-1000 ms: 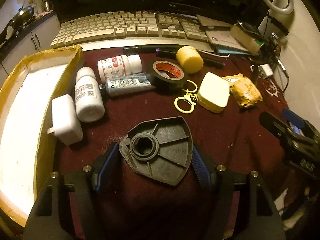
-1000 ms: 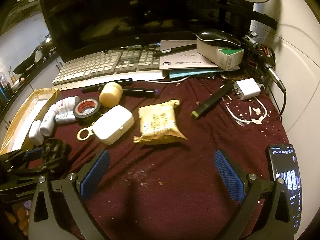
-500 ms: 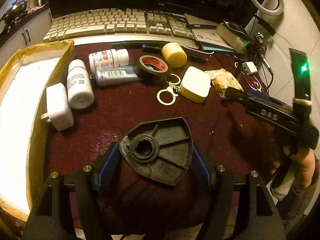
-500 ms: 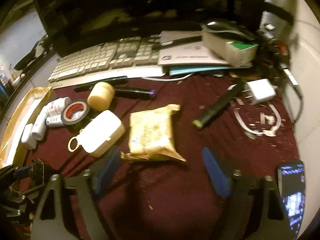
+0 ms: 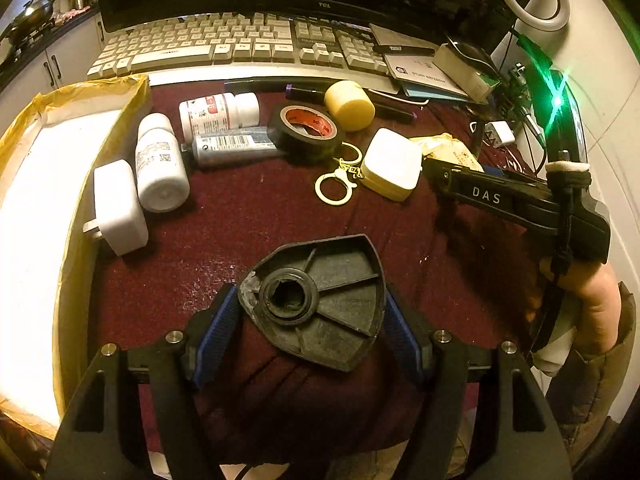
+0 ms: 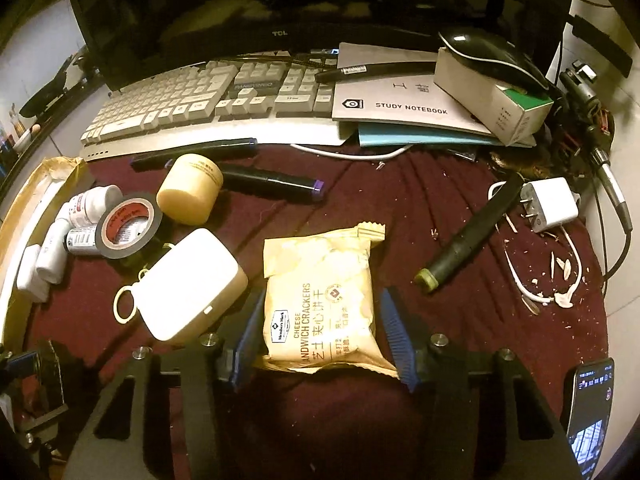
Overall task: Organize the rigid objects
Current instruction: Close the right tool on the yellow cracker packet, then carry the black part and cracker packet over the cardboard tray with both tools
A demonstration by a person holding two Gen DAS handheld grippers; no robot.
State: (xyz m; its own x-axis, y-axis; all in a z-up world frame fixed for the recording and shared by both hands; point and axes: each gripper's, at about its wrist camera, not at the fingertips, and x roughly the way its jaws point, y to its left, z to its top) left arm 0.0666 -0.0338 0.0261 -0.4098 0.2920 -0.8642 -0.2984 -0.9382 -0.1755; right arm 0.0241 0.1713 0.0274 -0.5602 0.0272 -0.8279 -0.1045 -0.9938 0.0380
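Cracker packet [image 6: 320,300] lies flat on the dark red cloth [image 6: 400,208], its near end between the jaws of the right gripper [image 6: 322,340]. Those jaws have just been closing: the left blue pad sits at the packet's edge, while the right pad stands a little off its side, so the pinch is not complete. Just left of the packet is a white rounded case [image 6: 188,284] with a yellow ring [image 6: 122,306], leaving little free room on that side. To the right the cloth is bare up to a dark marker [image 6: 468,236], and beyond it lie a white charger [image 6: 550,204] and pale scraps.

The left gripper [image 5: 306,312] has its jaws pinching a black ribbed plastic plate [image 5: 316,300] from both sides, low over the near part of the cloth, with clear cloth ahead of it. Farther on stand a roll of black tape [image 5: 306,130], a yellow jar [image 5: 349,105], two white bottles [image 5: 160,168] lying down, a grey tube [image 5: 232,146] and a white plug adapter [image 5: 118,206]. An open cardboard box [image 5: 100,128] with a white floor borders the cloth on the left.

A keyboard [image 6: 200,96], a notebook [image 6: 400,100] and a monitor [image 6: 240,8] close the far edge of the surface; a phone [image 6: 592,412] lies at the near right.
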